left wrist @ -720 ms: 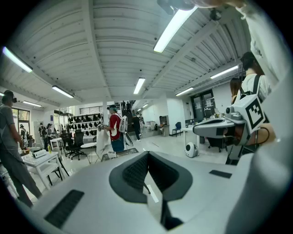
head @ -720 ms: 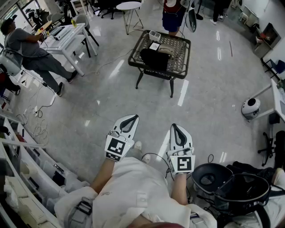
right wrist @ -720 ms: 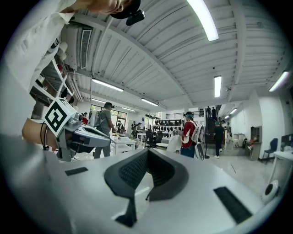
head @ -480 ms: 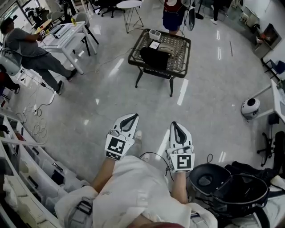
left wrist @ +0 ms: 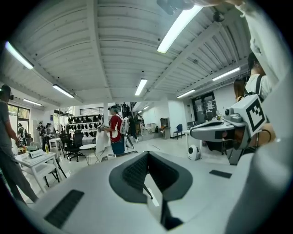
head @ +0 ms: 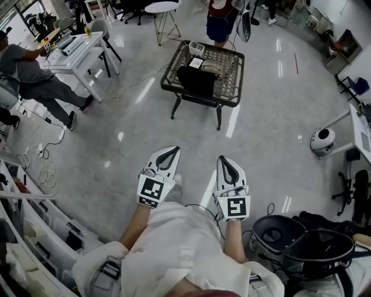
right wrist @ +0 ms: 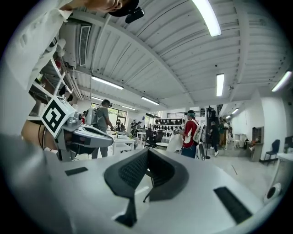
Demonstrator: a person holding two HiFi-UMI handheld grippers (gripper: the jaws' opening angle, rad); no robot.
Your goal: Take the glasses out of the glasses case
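Your left hand-held gripper [head: 171, 152] and right hand-held gripper [head: 224, 161] are both clenched with nothing between the jaws. You hold them side by side, close to your body, above the floor [head: 133, 127]. The wicker tabletop [head: 233, 81] stands well apart ahead of you. A black object [head: 196, 80] lies toward its near edge; it may be the glasses case, but it is too small to tell. A person in a red top [head: 220, 14] stands at the far edge.

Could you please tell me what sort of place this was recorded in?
Probably an open-plan lab or workshop office: a white work desk loaded with equipment, black office chairs, a polished grey floor and long ceiling strip lights, with several people standing about.
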